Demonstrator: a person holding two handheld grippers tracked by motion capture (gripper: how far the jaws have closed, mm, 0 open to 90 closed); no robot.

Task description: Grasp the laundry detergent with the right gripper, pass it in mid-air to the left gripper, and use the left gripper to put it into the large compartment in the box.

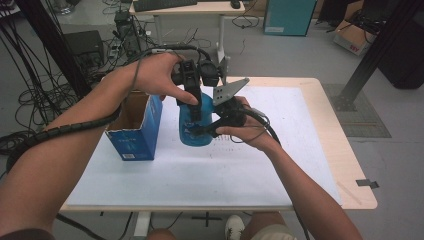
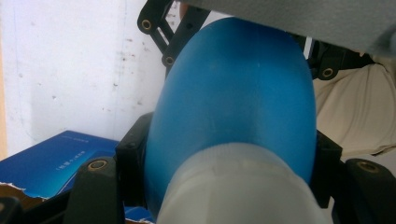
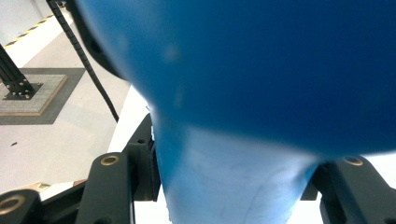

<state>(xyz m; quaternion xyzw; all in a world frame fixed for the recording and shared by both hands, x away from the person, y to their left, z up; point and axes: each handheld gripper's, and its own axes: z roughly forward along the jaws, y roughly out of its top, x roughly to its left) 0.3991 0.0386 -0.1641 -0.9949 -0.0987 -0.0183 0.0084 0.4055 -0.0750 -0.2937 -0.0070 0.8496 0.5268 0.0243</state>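
Observation:
A blue bottle stands upright on the white sheet at the middle of the table. My left gripper comes down from above and is shut on its top end; in the left gripper view the pale neck sits between the black jaws with the blue body beyond. My right gripper reaches in from the right, low on the bottle, and is shut on it. The right gripper view has the blue body close up and a paler narrow part clamped between its jaws.
An open blue cardboard box stands just left of the bottle, and its lid lies beside the left jaw. The wooden table edge runs along the right. Cables, a desk and black frame posts stand on the floor beyond.

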